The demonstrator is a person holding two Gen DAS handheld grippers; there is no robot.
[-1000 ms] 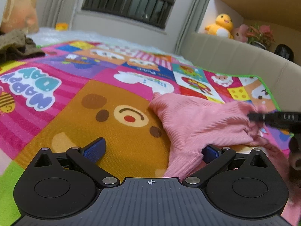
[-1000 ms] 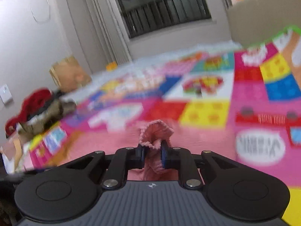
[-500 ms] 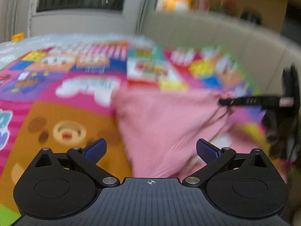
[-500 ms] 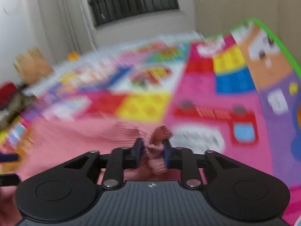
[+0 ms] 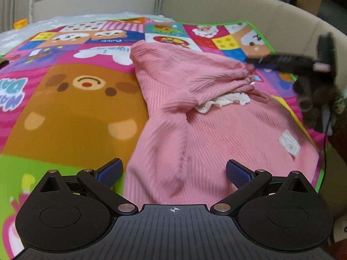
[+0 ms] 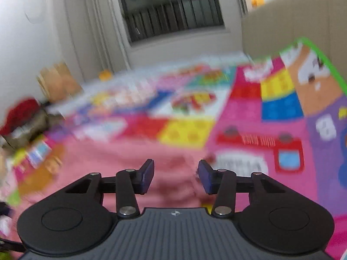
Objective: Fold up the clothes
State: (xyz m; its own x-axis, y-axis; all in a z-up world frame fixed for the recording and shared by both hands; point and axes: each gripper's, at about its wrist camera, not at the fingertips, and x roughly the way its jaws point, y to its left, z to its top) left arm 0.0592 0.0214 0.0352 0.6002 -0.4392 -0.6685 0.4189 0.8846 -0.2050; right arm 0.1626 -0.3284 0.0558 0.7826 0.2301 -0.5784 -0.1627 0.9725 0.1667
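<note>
A pink ribbed garment [image 5: 195,117] with white lace trim and a white label lies on the colourful play mat [image 5: 71,99], one part folded over toward the right. My left gripper [image 5: 173,170] is open and empty, just above the garment's near edge. In the right wrist view, which is blurred, my right gripper [image 6: 176,176] is open over the pink garment [image 6: 134,162], with no cloth between its fingers. In the left wrist view the right gripper [image 5: 253,64] reaches in from the right beside the bunched fold.
A beige padded wall [image 5: 238,6] borders the mat's far and right sides, with plush toys above. A pile of clothes [image 6: 19,119] lies at the left. A window with bars [image 6: 171,10] is at the back. The mat's green edge [image 5: 269,45] runs along the right.
My right gripper was shut on a bunch of pink cloth and has now opened, letting it go. My left gripper stayed open and swung right and up over the garment.
</note>
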